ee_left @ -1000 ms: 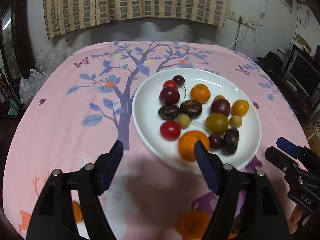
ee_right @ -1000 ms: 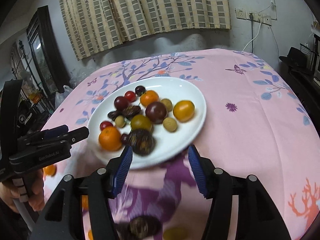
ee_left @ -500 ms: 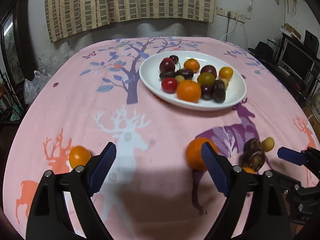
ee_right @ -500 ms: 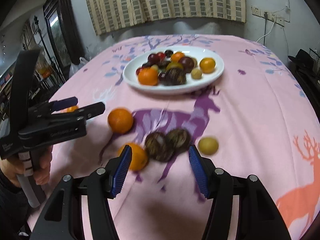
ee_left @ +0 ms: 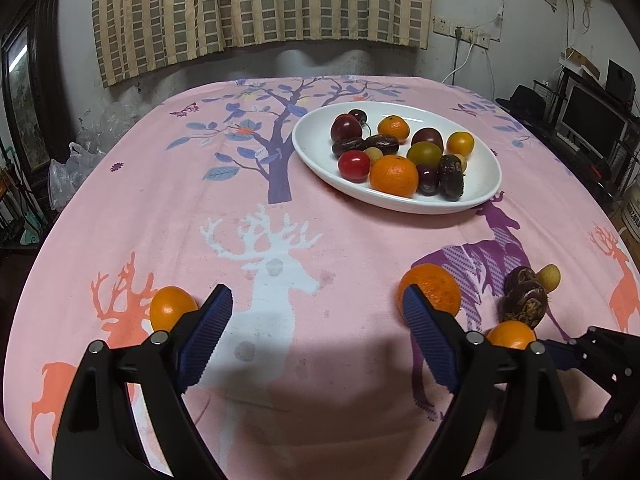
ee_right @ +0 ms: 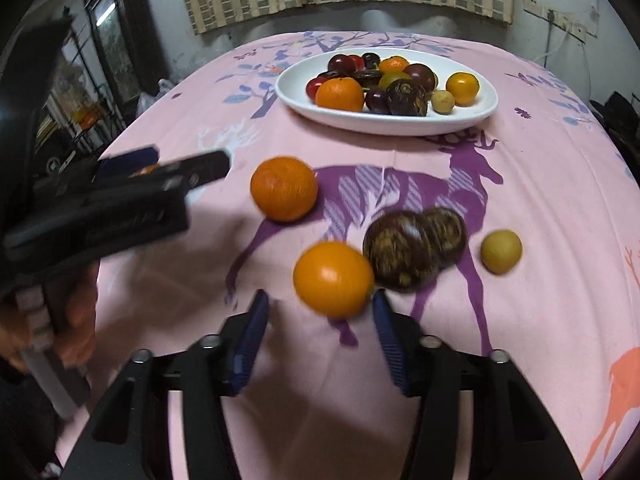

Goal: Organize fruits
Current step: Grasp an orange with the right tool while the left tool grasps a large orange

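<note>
Orange fruit (ee_right: 333, 278) now nearer the narrowing right claw (ee_right: 318, 332); left claw (ee_left: 316, 336) spread.

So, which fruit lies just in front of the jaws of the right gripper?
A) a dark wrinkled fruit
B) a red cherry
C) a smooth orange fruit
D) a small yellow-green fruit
C: the smooth orange fruit sits right ahead of the right gripper, whose jaws stand apart and do not press it.

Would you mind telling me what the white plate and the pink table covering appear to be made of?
White plate: probably glazed ceramic, since its smooth rim shows soft glossy highlights; melamine cannot be ruled out. Pink table covering: printed woven fabric with a matte finish; a fine weave texture shows, and it drapes over the table edge.
</note>
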The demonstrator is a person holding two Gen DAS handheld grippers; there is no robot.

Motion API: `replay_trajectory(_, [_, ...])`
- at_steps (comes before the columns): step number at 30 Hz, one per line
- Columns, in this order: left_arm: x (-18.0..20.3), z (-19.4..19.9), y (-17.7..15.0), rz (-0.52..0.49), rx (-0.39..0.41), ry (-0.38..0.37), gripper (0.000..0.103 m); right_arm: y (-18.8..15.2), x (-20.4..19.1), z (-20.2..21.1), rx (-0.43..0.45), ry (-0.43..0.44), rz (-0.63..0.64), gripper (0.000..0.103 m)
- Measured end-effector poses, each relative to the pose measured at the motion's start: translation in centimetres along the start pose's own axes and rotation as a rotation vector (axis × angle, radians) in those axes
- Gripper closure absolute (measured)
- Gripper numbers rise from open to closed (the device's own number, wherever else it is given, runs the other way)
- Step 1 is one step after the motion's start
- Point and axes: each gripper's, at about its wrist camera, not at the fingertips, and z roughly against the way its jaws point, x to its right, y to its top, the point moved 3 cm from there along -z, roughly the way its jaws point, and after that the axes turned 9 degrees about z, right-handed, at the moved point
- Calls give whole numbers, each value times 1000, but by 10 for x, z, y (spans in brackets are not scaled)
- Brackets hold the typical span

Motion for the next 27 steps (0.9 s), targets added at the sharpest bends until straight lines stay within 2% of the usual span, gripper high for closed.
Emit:
replay_trajectory(5, [-4, -2, 2, 17, -16, -18, 19, 4, 3, -3, 28, -8, -34, 64])
replay_trajectory(11, [8, -4, -3, -11, -35, -62, 19, -4, 15, 14, 70, 75, -67, 64])
replay_trajectory(18, [35, -13, -13, -68, -70, -98, 20, -12, 51, 41, 137, 51, -151, 64])
replay_trajectory(24, [65, -33, -16, -132, -111, -97, 41, -12, 57, 54, 180, 37, -150, 64])
replay_trajectory(26, [71, -40, -17, -143, -124, -107, 59, -11, 55, 55, 185, 19, -139, 64])
replay_trajectory(27, [73, -41, -17, -154, -115, -97, 59, -11, 54, 55, 185, 15, -135, 64])
